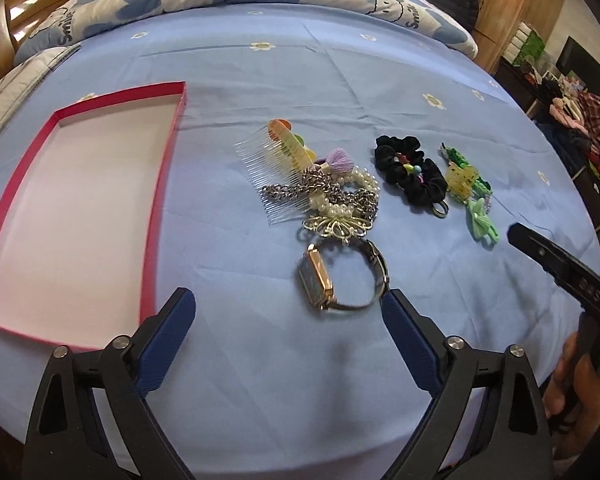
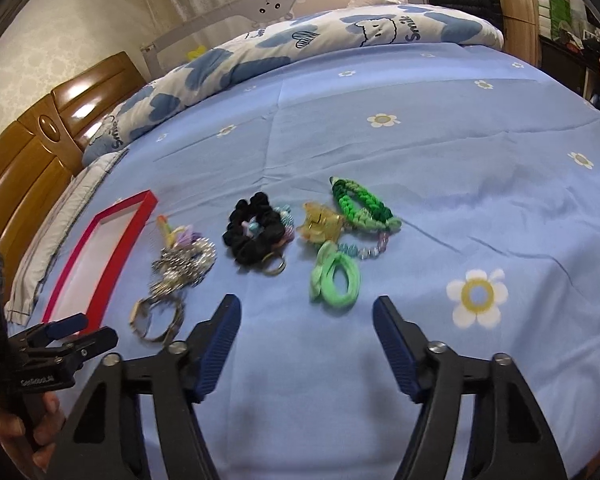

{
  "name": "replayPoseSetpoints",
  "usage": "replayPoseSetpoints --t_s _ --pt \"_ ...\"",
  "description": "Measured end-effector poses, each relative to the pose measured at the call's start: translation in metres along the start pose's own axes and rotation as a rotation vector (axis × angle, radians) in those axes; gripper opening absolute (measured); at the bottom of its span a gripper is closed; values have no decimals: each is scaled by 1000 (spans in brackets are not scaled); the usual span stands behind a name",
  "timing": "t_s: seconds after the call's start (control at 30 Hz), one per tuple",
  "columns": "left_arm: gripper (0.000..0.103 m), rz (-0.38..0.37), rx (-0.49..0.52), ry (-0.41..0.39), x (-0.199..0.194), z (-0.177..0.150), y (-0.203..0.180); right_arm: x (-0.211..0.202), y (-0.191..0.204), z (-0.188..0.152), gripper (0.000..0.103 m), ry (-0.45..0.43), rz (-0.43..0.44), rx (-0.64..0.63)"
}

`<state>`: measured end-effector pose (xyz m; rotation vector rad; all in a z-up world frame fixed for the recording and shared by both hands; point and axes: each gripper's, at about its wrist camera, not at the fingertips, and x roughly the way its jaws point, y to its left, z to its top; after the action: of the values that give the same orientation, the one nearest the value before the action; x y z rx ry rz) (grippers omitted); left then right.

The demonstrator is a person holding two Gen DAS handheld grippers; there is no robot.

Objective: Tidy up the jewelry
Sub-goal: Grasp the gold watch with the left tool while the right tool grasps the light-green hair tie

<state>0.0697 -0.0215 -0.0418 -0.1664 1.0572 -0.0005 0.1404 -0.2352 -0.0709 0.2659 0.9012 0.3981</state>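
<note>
- Two grippers are hovering over a blue flowered bedsheet with jewelry lying on it.
- Left gripper is holding its jaws spread wide, pinching nothing; a watch is lying just beyond them, its band close to the right fingertip.
- Right gripper is holding its jaws apart and empty, pointing toward a light green hair tie lying just ahead.
- Beyond the watch, a clear comb, chains and a pearl bracelet are lying heaped together.
- A black scrunchie is sitting beside a braided green bracelet.
- A pink-rimmed box lid is sitting well left of the pile, open side up.
</note>
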Motion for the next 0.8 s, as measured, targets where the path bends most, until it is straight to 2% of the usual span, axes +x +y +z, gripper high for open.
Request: replayPoseSetpoints --t_s 0.2,0.23,0.27,0.33,0.4,0.43,0.8 --pt "75 -22 7 60 22 8 -2 32 -4 10 45 51 -10 -5" --pt "67 -27 7 71 26 9 -2 36 -4 10 39 61 -12 -9" --pt "54 -32 9 81 30 9 -2 39 -4 10 35 68 -13 -11" --pt "39 -26 22 98 36 9 -3 43 -5 9 17 80 -10 -14" --pt "23 -31 37 90 35 9 -3 44 -6 6 15 83 0 -10" --pt "9 -46 39 92 35 9 -3 43 -7 5 14 80 4 -9" --pt "9 -69 24 94 12 -7 9 11 12 -10 13 54 114 1"
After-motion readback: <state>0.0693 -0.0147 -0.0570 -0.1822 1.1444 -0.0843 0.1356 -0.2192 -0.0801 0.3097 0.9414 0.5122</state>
